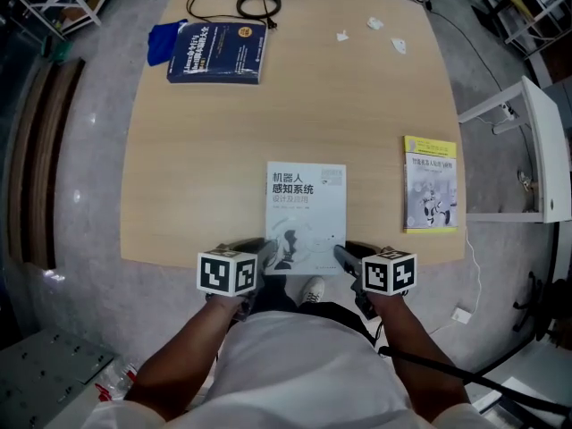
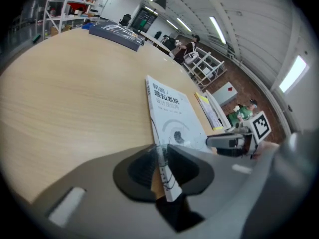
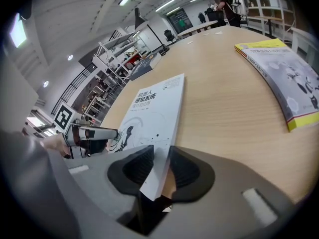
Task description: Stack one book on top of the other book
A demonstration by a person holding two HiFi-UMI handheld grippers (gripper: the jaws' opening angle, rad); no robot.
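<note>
Book with a white cover (image 1: pixel 306 206) lies at the table's (image 1: pixel 197 168) near edge, left gripper (image 1: pixel 268 256) and right gripper (image 1: pixel 345 259) each clamped on a near corner; the yellow book (image 1: pixel 430 183) lies well apart, rightward.

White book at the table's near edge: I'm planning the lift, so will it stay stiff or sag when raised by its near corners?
Likely to sag somewhat: the white book looks thin, a paperback, and the left gripper and right gripper pinch only its near corners. Probably light for its size. Its smooth cover may slip in that small grip.
</note>
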